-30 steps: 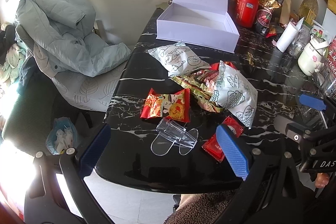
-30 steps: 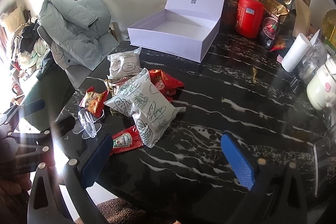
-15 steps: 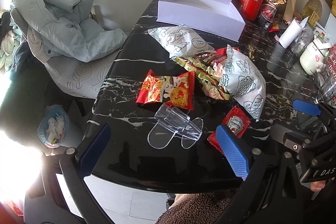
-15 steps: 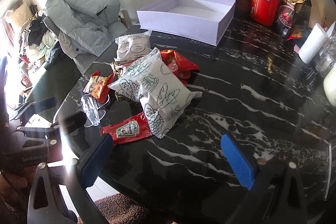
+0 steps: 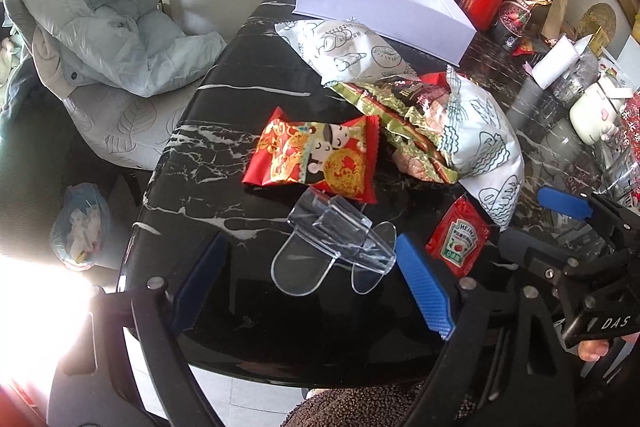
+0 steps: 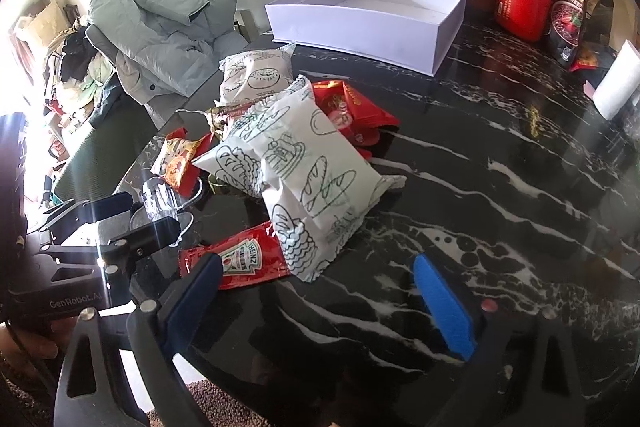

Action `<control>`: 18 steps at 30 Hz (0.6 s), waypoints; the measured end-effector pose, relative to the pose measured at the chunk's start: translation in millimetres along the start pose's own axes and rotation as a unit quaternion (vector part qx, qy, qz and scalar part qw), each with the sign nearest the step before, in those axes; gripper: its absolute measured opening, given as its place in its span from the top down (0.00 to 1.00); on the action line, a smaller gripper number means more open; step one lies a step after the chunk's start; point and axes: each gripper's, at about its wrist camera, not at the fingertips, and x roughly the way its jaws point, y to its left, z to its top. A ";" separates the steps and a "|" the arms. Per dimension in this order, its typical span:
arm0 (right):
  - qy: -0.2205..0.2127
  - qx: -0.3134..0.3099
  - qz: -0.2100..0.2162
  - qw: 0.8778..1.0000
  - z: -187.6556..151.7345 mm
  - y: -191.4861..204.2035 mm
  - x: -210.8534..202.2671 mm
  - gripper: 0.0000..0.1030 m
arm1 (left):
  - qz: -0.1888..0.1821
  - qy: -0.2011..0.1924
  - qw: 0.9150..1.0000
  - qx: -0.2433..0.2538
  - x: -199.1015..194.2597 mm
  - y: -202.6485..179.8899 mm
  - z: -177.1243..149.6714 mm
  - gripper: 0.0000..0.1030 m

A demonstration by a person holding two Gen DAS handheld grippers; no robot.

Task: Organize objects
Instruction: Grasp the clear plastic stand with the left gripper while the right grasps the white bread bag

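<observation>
The open box (image 5: 384, 3) at the worktop's (image 5: 224, 187) far side looks stiff and light. Before it lie puffy bread bags (image 6: 304, 167), soft and crushable, best pinched at a sealed edge. The clear plastic clip (image 5: 340, 239), rigid and slick, sits between the closing left gripper (image 5: 312, 283), untouched. The flat ketchup sachet (image 6: 244, 259) lies near the closing, empty right gripper (image 6: 320, 299). A foil packet (image 5: 408, 115) is half buried
</observation>
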 end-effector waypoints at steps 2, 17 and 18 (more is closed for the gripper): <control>-0.007 -0.001 -0.003 1.000 2.8 -1.5 1.5 0.07 | 0.001 -0.003 1.000 0.004 1.4 -2.0 1.4 0.17; -0.041 -0.061 -0.014 0.997 25.6 2.9 8.5 0.13 | -0.009 0.010 1.000 0.017 3.2 -8.0 7.6 0.27; -0.043 -0.069 -0.015 0.997 26.8 3.9 9.1 0.13 | -0.008 0.011 1.000 0.020 3.7 -8.7 7.8 0.27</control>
